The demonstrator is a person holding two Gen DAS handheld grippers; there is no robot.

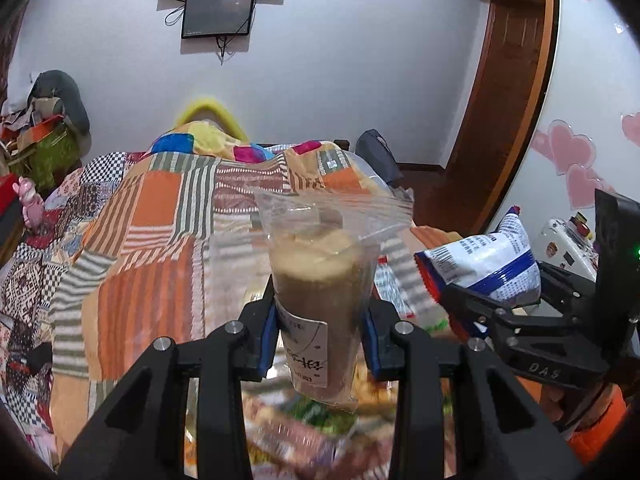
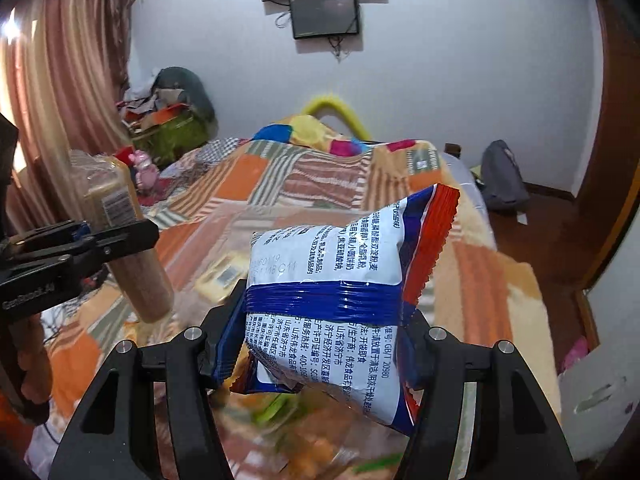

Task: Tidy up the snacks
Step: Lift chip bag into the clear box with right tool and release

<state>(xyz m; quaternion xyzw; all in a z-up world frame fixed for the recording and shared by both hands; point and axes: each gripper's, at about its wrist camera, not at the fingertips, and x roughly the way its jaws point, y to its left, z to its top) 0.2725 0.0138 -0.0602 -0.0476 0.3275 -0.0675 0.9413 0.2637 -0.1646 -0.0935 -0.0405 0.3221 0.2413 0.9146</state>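
My left gripper point(image 1: 320, 332) is shut on a clear plastic sleeve of brown round biscuits point(image 1: 320, 288) with a white label, held upright above the bed. It also shows in the right wrist view point(image 2: 132, 240), at the left. My right gripper point(image 2: 316, 344) is shut on a white, blue and red snack packet point(image 2: 332, 280) with printed text, held up over the bed. The packet and right gripper also show in the left wrist view point(image 1: 484, 264), at the right. Below both grippers lies a blurred pile of colourful snack packs point(image 1: 304, 428) on the bed.
A patchwork orange and striped blanket point(image 1: 160, 232) covers the bed. A pink toy point(image 2: 144, 168) and a cluttered pile of bags point(image 2: 168, 120) are at the far left. A grey backpack point(image 2: 502, 176) sits on the floor at the right. A wooden door frame point(image 1: 508, 92) stands at the right.
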